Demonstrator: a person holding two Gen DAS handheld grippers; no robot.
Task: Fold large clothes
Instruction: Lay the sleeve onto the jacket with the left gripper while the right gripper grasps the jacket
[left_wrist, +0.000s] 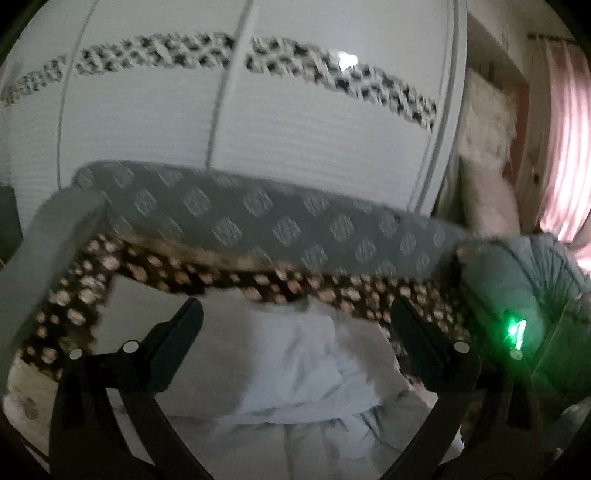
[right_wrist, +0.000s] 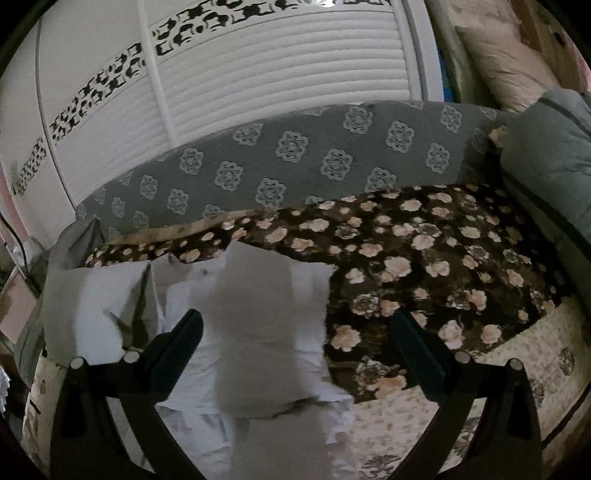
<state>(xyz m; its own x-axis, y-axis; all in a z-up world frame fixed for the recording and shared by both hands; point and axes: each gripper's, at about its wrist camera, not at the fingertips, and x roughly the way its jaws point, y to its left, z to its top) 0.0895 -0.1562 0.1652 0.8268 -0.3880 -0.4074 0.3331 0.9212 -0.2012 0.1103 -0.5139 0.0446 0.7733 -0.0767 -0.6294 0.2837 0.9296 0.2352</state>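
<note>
White garment (right_wrist: 258, 325) bunched between both gaping, empty hand-held grippers; green light (left_wrist: 517, 332) only left-side.

place: home bedroom | evidence: bed with floral blanket (right_wrist: 424, 266) at 3 o'clock | white louvred wardrobe doors (right_wrist: 280, 85) at 12 o'clock

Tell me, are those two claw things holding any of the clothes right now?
No. Both the left hand-held gripper and the right hand-held gripper are open and empty above the white garment.

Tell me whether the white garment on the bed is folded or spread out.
Folded, at least partly: the white garment lies as a narrow, layered stack with doubled edges, next to the floral blanket. Blur hides how neat it is.
</note>
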